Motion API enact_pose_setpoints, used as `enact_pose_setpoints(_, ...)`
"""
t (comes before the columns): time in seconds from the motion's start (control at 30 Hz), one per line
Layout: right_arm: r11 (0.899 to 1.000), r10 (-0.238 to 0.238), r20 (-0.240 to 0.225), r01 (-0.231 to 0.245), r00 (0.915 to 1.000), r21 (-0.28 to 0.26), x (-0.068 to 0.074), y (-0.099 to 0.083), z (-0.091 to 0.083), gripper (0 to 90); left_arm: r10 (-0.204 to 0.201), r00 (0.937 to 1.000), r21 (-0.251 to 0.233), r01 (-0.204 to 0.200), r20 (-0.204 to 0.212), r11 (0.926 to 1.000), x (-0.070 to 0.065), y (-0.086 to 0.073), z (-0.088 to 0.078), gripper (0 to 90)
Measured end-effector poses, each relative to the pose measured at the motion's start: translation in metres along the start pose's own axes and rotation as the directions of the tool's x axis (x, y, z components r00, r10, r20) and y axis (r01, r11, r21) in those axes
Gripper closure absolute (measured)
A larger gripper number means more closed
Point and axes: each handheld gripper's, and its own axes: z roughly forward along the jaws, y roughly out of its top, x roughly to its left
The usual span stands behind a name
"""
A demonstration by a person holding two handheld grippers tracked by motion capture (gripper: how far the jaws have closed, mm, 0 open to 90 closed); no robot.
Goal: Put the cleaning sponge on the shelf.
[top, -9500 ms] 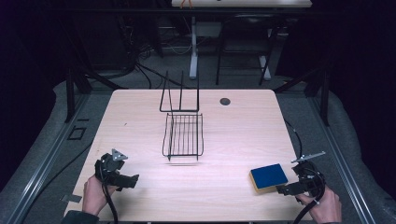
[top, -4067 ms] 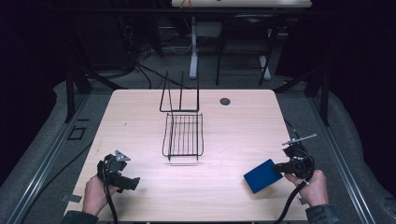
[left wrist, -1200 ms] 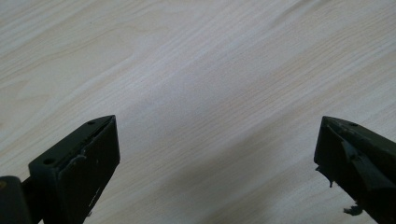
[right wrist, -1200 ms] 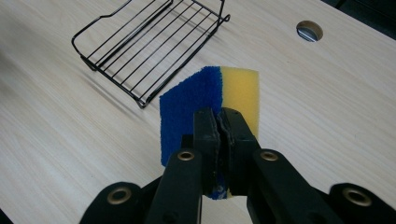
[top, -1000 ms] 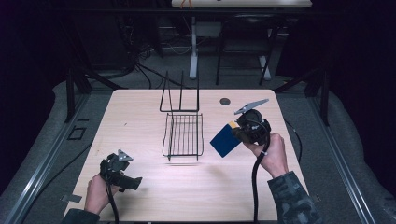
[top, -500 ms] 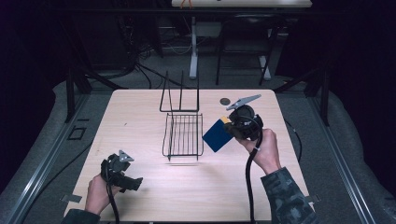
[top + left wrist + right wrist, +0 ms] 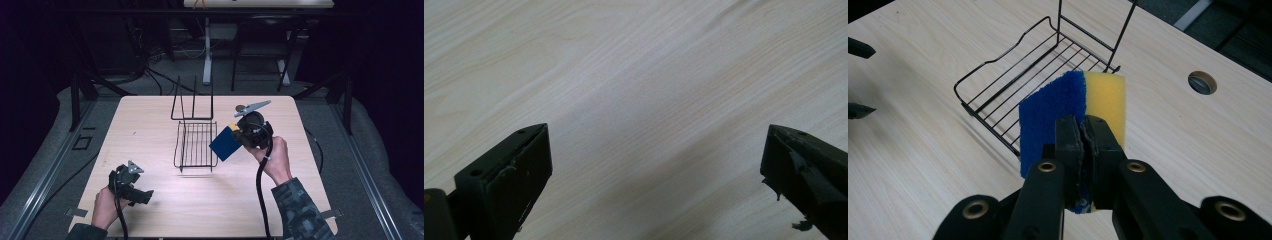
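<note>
The right gripper (image 7: 239,135) holds the sponge (image 7: 226,142) pinched tight between its jaws, in the air just right of the wire rack (image 7: 196,145), so the rack lies left of the load. The right gripper view shows the sponge (image 7: 1072,107) edge-on, blue pad beside yellow foam, probably not touching the rack (image 7: 1013,100). The left gripper (image 7: 131,186) rests near-left on the bench (image 7: 150,120), jaws wide apart and empty.

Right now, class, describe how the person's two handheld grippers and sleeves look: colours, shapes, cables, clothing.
Both grippers are black. The left gripper carries a small grey three-cornered plate, and a black cable trails from it. Its jaws are blunt black wedges with worn, chipped edges. The right gripper has a grey three-cornered plate on top and a thick black cable; its jaw arms show round rivet holes. The right sleeve is camouflage-patterned; the left sleeve is dark.
</note>
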Motion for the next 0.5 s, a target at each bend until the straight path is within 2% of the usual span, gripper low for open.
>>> enact_pose_setpoints(0.3,0.999,0.022,-0.021,-0.023,0.9995,-0.031,0.005,0.005,0.009,86.1,0.006,1.0000,-0.002,-0.006,-0.003,1.0000,0.000,0.000,-0.001,0.3)
enact_pose_setpoints(0.5,0.999,0.019,-0.037,-0.020,0.9991,-0.042,0.008,0.007,0.015,86.0,0.005,1.0000,0.002,-0.005,0.002,1.0000,0.001,0.001,0.000,0.3)
